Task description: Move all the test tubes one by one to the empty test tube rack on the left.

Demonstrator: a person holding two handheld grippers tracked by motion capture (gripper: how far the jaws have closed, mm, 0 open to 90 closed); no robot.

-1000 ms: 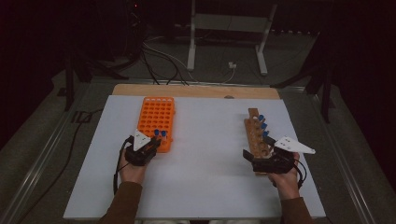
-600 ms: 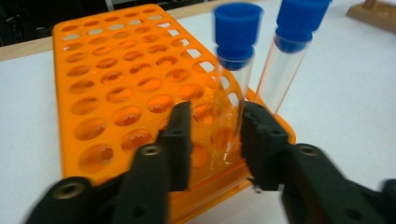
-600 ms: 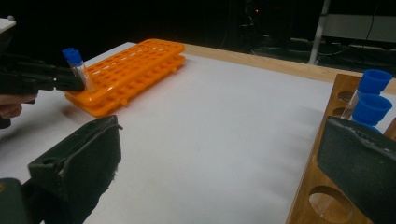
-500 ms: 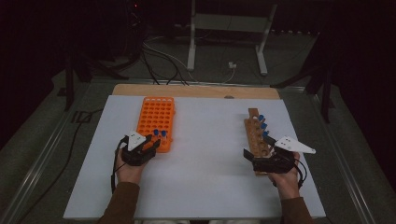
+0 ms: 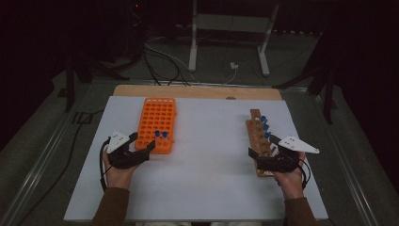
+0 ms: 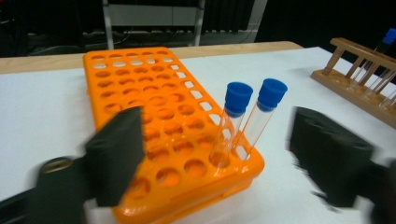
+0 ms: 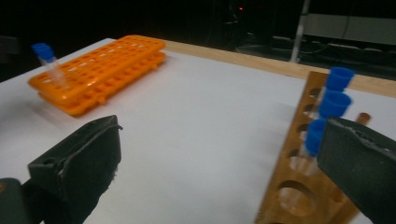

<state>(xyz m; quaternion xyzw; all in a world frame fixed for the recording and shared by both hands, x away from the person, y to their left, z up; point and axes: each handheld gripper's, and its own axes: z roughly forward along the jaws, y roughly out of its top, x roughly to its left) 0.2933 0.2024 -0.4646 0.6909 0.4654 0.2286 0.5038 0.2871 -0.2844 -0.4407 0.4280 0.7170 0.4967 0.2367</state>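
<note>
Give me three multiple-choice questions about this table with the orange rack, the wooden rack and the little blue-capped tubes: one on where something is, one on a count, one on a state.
1. Where do the clear blue-capped tubes in the orange plastic rack stand?
A. at its far end
B. in the near right corner
C. in the middle

2. How many blue-capped tubes does the brown wooden rack hold?
A. one
B. three
C. six

3. How does the left gripper stand?
A. open, holding nothing
C. shut on a tube
B. shut on the rack's edge

Answers:
1 B: the left gripper view has both tubes in the corner holes nearest the camera.
2 B: three blue caps show in a row in the high view and the right gripper view.
3 A: its black jaws stand wide apart on either side of the tubes, touching neither, having just been opening.
</note>
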